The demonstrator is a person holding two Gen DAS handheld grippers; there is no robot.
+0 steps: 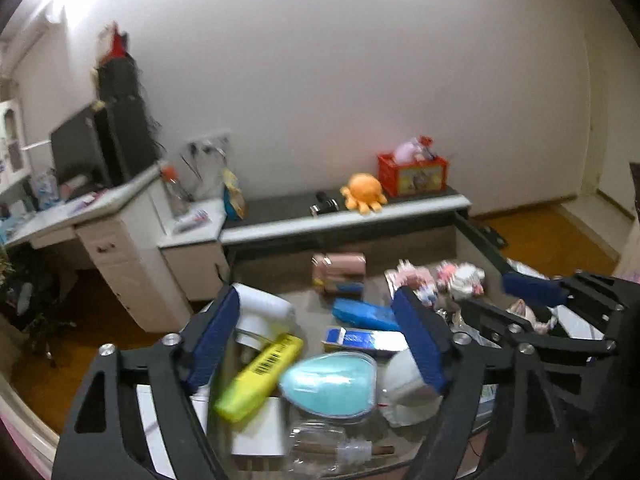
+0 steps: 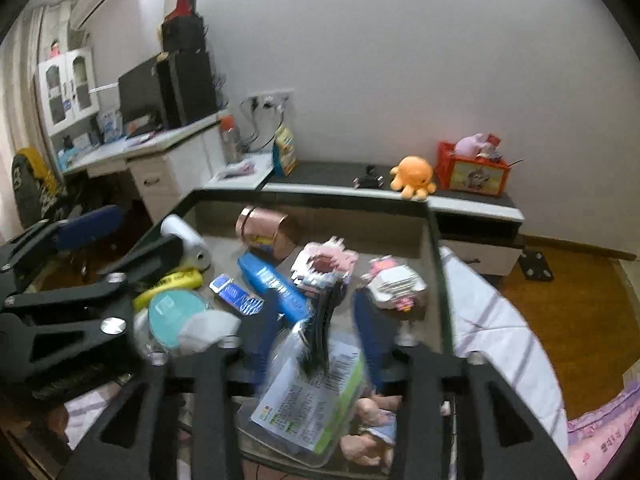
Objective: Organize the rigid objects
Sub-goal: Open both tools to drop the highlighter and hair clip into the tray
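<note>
Item: my left gripper (image 1: 320,344), wide open and empty above the yellow marker (image 1: 260,376), beside which sits the teal case (image 1: 330,384); risk, I judge: crowding makes a finger nudge the case.

yellow highlighter (image 1: 260,376) had black barcode on side; teal egg-shaped case (image 1: 330,386) sat in clear shell; blue pouch (image 1: 366,314), blue-and-white carton (image 1: 360,340), pink tin (image 1: 340,270); gripper pads (image 1: 214,340) were dark blue on black frames; orange plush octopus (image 2: 414,174) beside red box (image 2: 472,170) with cartoon picture; white wall (image 2: 400,60), brown wood floor (image 2: 580,312)
</note>
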